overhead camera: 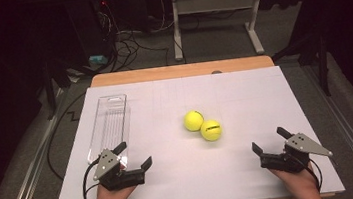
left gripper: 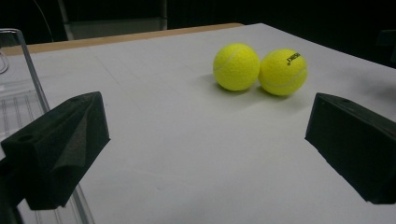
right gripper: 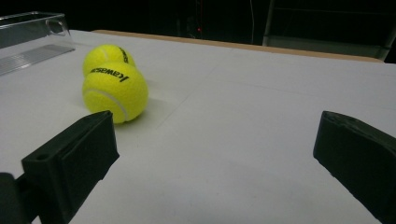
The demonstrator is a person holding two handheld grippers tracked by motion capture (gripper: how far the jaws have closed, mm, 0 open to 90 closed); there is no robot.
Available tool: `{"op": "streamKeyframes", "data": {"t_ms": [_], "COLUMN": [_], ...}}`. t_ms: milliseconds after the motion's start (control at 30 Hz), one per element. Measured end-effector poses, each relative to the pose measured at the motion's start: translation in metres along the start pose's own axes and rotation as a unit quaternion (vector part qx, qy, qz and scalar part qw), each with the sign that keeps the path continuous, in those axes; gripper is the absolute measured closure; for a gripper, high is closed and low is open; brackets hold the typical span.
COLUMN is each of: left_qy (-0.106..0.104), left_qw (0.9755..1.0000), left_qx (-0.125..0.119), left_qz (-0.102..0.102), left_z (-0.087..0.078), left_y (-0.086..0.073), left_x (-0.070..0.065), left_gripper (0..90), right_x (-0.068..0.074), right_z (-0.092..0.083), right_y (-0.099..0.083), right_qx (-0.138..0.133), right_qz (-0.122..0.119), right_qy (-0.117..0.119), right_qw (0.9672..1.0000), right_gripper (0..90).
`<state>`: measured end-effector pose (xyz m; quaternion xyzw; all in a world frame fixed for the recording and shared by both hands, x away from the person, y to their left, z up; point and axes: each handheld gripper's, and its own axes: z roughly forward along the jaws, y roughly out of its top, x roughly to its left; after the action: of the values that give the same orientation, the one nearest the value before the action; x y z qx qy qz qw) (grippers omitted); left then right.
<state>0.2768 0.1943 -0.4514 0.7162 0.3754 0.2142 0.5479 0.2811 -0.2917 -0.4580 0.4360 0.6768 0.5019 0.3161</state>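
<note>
Two yellow tennis balls touch each other mid-table: one ball farther back and left, the other ball nearer and right. In the left gripper view they appear as ball and ball; in the right gripper view the near ball partly hides the far ball. My left gripper rests at the front left, open, nothing between its jaws. At the front right my right gripper stands open and empty too. Both are well short of the balls.
A clear plastic tray lies lengthwise along the left side, just beyond the left gripper. White paper covers the wooden table. Behind the table are cables and a desk frame on the floor.
</note>
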Motion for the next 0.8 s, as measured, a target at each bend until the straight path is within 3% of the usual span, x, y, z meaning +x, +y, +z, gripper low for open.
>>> {"op": "streamKeyframes", "data": {"t_ms": [267,400,533,800], "left_qy": [-0.005,-0.012,-0.019,-0.021], "left_qw": [0.9999,0.9999,0.9998,0.9998], "left_qx": [-0.006,0.002,0.0,-0.004], "left_qz": [-0.007,0.007,0.007,0.003], "left_z": [0.001,0.004,0.002,-0.001], "left_y": [0.0,0.0,0.0,0.002], "left_x": [0.0,-0.004,-0.006,-0.004], "left_gripper": [0.5,0.4,0.2,0.2], "right_x": [-0.002,-0.001,0.0,0.011], "right_z": [-0.001,0.0,0.001,0.013], "right_y": [0.0,0.0,0.0,0.007], "right_qx": [0.0,0.013,0.016,0.029], "right_qz": [-0.005,-0.009,-0.009,-0.02], "right_qy": [-0.006,-0.007,-0.007,0.008], "right_qw": [1.0,0.9999,0.9998,0.9993], "right_gripper": [0.0,0.0,0.0,0.0]}}
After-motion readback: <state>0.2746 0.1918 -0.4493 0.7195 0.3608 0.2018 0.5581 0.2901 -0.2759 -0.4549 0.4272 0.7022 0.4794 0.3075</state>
